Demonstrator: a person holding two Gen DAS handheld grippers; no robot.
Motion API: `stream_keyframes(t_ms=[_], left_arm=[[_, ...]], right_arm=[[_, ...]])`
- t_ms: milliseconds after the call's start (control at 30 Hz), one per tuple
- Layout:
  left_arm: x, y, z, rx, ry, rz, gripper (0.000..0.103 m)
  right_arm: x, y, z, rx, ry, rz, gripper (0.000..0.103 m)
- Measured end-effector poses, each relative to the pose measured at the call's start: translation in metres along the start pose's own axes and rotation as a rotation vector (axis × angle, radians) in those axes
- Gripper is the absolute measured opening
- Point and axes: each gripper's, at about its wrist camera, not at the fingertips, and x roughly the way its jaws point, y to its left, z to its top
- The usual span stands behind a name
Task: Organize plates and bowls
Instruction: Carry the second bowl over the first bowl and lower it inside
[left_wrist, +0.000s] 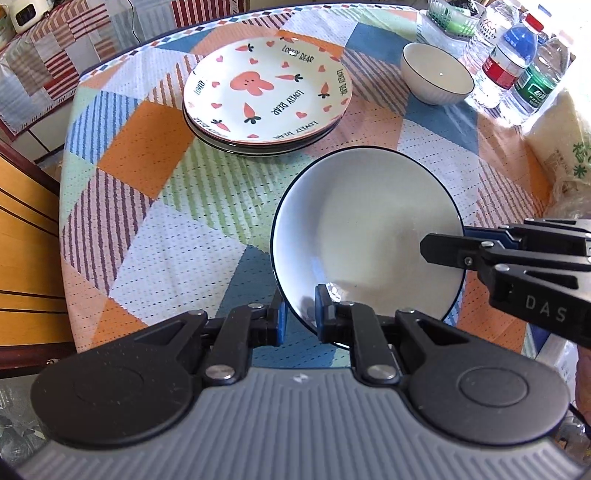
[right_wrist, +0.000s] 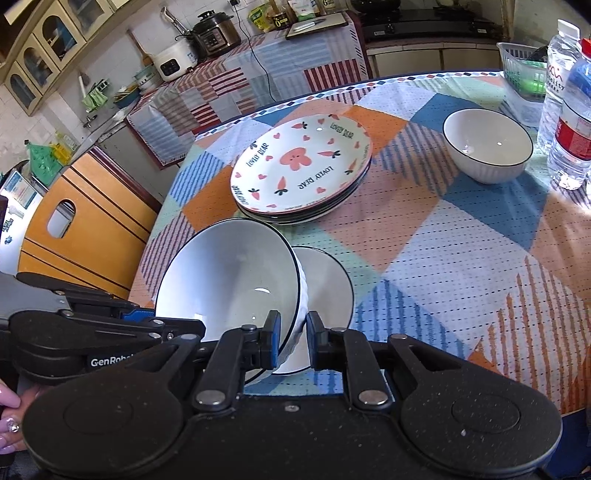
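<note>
Left wrist view shows my left gripper (left_wrist: 300, 317) at the near edge, its 2 blue pads clamped on the rim of a white bowl (left_wrist: 369, 236) with a thin dark edge. This bowl is tilted, so its open inside faces the camera, and it hangs above the patchwork tablecloth (left_wrist: 177, 236). From the right side my right gripper (left_wrist: 436, 247) comes in, and 1 of its black fingers lies over the inner wall of the same bowl.

Right wrist view gives the other side. My right gripper (right_wrist: 293, 338) is closed on the wall of the bowl (right_wrist: 229, 277), 1 pad inside and 1 pad on the ribbed outside. Just behind the bowl, partly hidden by it, I see a white dish (right_wrist: 325, 280) with a dark rim; I cannot tell if it is touching the bowl. My left gripper (right_wrist: 184, 328) is at the left, holding the bowl's near rim.

Farther on, near the middle of the table, stands a stack of plates (left_wrist: 267, 96), and the top 1 has a pink rabbit, carrots and hearts. To the right of the stack, well apart, a second white bowl (left_wrist: 437, 74) stands upright. Behind it are water bottles (left_wrist: 511, 62) and a green basket (left_wrist: 448, 16).
</note>
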Motion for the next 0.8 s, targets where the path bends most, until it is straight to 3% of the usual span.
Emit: stream_keyframes(t_ms=[500,800], left_arm=[[0.022,-0.01,0.008,0.007,0.066,0.014,0.015],[0.03,-0.022,0.012,0.067,0.105,0.033,0.024]], right_arm=[[0.013,-0.013,-0.002,-0.008,0.015,-0.035,0.018],[0.014,-0.007,-0.002,-0.096,-0.01,-0.073,0.017]])
